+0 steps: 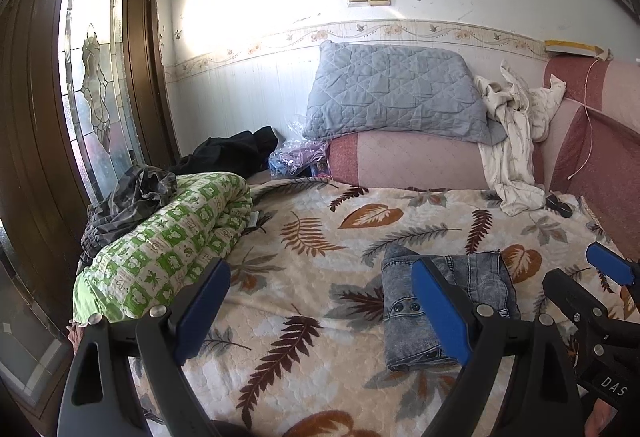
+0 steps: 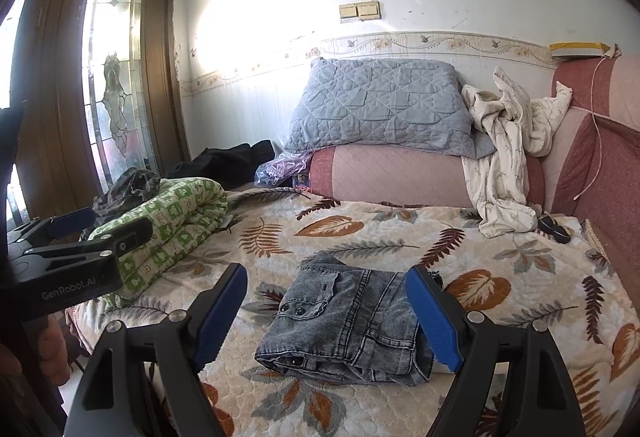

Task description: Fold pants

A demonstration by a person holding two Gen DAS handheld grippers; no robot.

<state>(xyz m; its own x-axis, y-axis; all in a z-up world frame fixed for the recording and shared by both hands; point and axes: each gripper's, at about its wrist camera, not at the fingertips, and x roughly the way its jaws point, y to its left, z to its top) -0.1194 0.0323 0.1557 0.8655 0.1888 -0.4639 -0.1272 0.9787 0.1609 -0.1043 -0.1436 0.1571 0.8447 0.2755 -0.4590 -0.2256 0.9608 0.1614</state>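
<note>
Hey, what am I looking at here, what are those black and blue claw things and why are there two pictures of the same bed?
Those are two hand-held grippers; a person carries one in each hand. Each has a camera looking along its blue jaws, so there are two pictures. One is from the left gripper, the other from the right gripper, and each shows the other gripper at its edge. Both stand open and hold nothing. On the leaf-patterned bedspread lie folded grey jeans, in front of the right gripper. A green quilt is rolled up at the left.

Far edge of folded jeans [image 2: 352, 321] behind blue pad, small dark object [image 2: 554, 227] unidentifiable
</note>
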